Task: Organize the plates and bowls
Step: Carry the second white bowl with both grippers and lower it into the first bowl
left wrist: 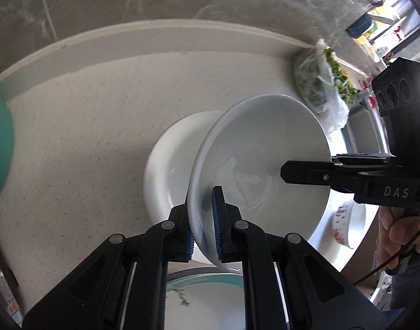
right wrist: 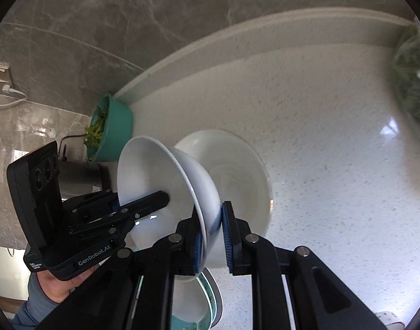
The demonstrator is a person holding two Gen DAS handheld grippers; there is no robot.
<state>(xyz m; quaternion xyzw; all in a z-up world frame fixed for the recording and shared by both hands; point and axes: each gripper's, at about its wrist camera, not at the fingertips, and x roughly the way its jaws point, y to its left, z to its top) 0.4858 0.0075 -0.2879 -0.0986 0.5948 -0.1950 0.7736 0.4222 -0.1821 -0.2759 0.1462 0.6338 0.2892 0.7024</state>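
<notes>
Left gripper: clamped on the near rim of the tilted white bowl.
Right gripper: clamped on the opposite rim of that bowl.
Held bowl: carried between both grippers, above the speckled countertop.
2nd white bowl: seen just behind the held one.
Teal-rimmed plate: seen below the grippers.
Teal bowl: holding greens, near the back edge.
Bagged greens: farthest back.

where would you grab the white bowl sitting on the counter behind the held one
Take the white bowl on the counter by its rim, one finger inside and one outside, as both hand-held grippers now pinch the held bowl. It sits upright and open, with a thin flared wall. Probably come from above on its right side, where the counter is bare.
</notes>
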